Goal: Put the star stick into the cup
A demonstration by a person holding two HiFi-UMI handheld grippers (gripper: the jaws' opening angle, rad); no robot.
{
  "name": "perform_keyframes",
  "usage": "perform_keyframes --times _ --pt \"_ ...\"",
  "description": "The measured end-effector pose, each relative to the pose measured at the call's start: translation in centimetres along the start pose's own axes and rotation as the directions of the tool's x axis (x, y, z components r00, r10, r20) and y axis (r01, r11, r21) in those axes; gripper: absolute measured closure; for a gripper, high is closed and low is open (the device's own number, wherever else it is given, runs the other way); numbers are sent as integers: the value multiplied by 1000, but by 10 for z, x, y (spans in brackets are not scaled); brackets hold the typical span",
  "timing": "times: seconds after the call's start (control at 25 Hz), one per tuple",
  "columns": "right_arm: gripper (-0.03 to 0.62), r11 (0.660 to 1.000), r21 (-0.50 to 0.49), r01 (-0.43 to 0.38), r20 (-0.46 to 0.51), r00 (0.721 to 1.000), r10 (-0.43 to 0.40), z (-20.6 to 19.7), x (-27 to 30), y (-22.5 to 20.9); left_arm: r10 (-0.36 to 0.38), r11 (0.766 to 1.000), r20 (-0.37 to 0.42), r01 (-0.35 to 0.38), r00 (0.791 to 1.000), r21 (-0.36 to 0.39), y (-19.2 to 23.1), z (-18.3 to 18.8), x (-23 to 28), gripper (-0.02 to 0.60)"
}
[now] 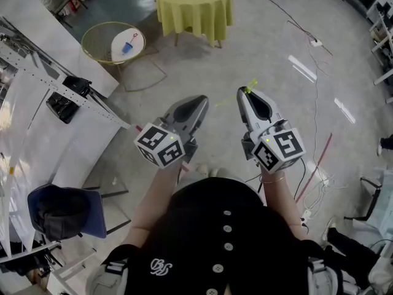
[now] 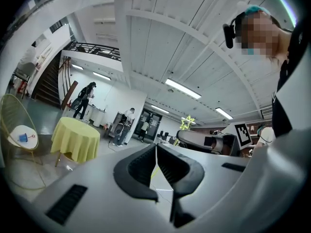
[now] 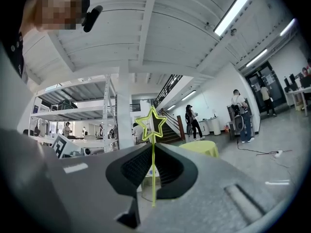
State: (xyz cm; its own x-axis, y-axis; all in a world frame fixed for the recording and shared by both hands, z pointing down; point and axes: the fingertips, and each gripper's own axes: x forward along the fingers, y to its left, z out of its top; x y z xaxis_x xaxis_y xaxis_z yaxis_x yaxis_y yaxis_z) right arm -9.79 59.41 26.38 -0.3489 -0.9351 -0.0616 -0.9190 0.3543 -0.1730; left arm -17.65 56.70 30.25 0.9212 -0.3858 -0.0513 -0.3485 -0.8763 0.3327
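Observation:
My right gripper (image 1: pixel 246 93) is held at waist height, shut on the thin yellow-green star stick (image 3: pixel 153 174). The outlined star (image 3: pixel 151 124) stands just past the jaw tips, also seen as the star (image 1: pixel 250 86) from the head and the star (image 2: pixel 186 123) from the left gripper view. My left gripper (image 1: pixel 199 103) is beside it, shut with nothing between its jaws (image 2: pixel 156 148). A small blue cup (image 1: pixel 128 47) stands on a round white top (image 1: pixel 136 39) inside a yellow wire frame, far ahead to the left. The left gripper view shows the cup (image 2: pixel 23 138) at its left edge.
A round table with a yellow cloth (image 1: pixel 194 5) stands straight ahead. Metal shelving (image 1: pixel 55 85) runs along the left, with a dark blue seat (image 1: pixel 61 211) below it. Cables (image 1: pixel 316 177) and a power strip (image 1: pixel 315 42) lie on the concrete floor to the right. Several people stand far off.

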Motion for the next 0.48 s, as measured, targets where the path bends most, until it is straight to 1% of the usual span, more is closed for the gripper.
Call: perform_keyframes --times 0.12,0.28,0.48 --pt "579 1000 -9 -13 21 1000 14 3 6 3 -9 1000 12 9 1000 10 3 6 1 561" --pt "579 1000 13 5 29 1000 -5 2 16 2 -15 1000 10 15 1000 20 16 10 0 561" --pt "579 999 25 39 7 999 -39 -3 32 0 -20 999 0 20 1000 27 33 16 -2 561"
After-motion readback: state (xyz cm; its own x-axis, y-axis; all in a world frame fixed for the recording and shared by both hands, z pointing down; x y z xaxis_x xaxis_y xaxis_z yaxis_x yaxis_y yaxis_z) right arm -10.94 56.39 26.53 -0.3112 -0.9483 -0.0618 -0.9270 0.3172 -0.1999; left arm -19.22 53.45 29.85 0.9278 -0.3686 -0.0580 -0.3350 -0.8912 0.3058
